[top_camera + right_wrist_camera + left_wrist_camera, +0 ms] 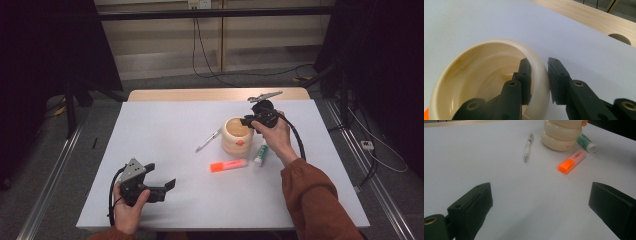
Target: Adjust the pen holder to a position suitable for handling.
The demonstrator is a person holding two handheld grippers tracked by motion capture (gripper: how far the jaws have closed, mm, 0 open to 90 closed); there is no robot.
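- Two handheld grippers work over a white table [165, 125]; the cream ribbed cup [237, 136], standing upright a little right of the table's middle, serves as the landmark for everything else.
- Right gripper [248, 120]: at the cup's far right edge. In the right gripper view, the right gripper [538, 77] has one black jaw inside the cup [486, 82] and the other outside, with the thick rim wall between them. The jaws look pressed against the wall, so I judge the rim is pinched; a grip of this kind would steady the cup or ready it for lifting.
- Left gripper [162, 181]: well apart from the cup, down at the near left of the table, resting in the person's hand. Its jaws stand wide apart with nothing between them, which suggests it is waiting, aimed toward the loose items.
- Clear pen [208, 140]: lying flat just left of the cup, close but apart from it.
- Orange highlighter [229, 165]: lying flat just in front of the cup, on the person's side.
- Green and white tube [260, 155]: lying at the cup's near right, beside the highlighter's end.
- The cup's inside looks empty in the right gripper view, so the three loose items probably belong in it, though none is in it yet.
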